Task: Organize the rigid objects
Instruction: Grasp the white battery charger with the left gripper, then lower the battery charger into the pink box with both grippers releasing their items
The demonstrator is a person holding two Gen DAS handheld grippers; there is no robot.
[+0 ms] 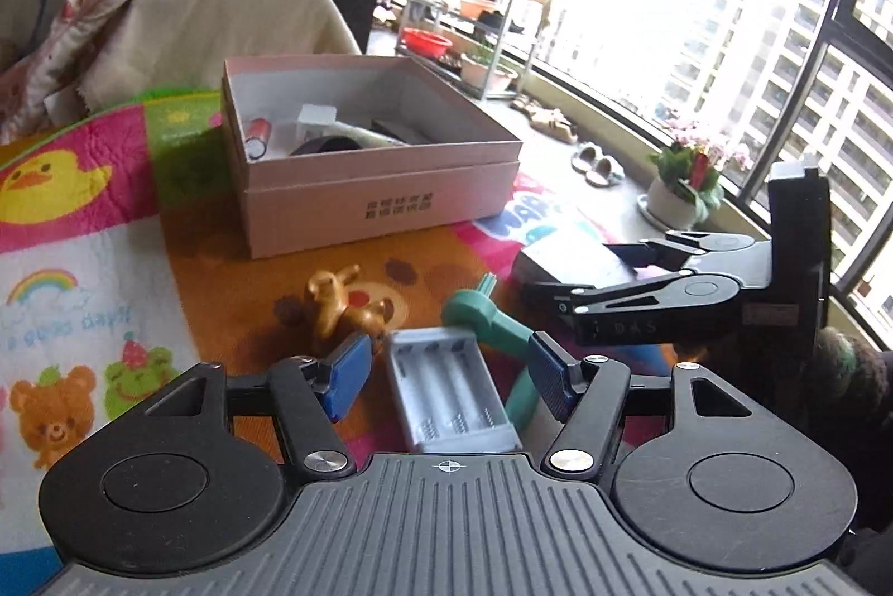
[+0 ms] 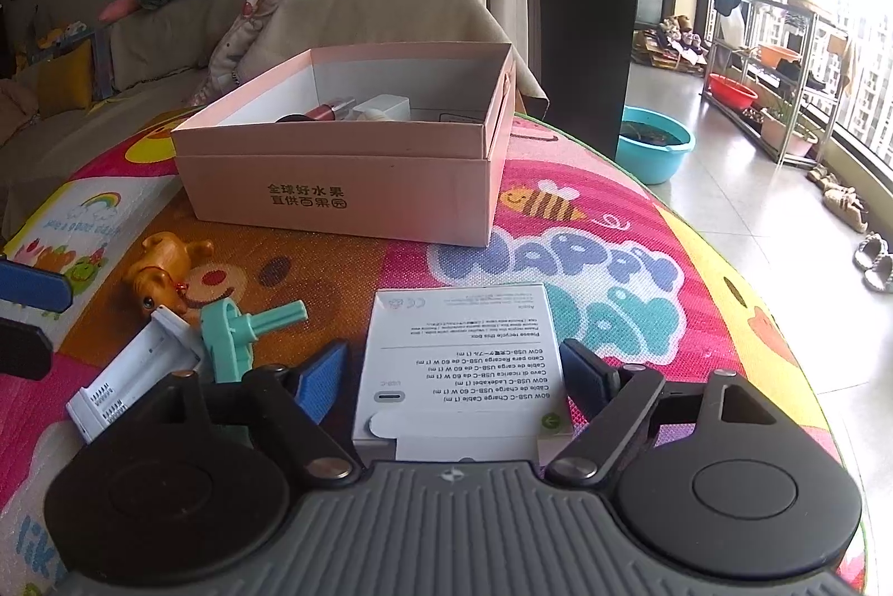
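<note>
Left gripper (image 1: pixel 449 373): wide, straddling battery holder (image 1: pixel 452 387) (long axis pointing away) | right gripper (image 2: pixel 455 381): wide, seemingly unclamped around cable box (image 2: pixel 463 361)

The pink box (image 2: pixel 335 172) hides most of its contents behind its near wall — only tops show. The white cable box (image 2: pixel 463 367) runs under the right gripper's body. Left gripper's fingers (image 2: pixel 33 286) are cut by the frame edge — small print unreadable.
</note>
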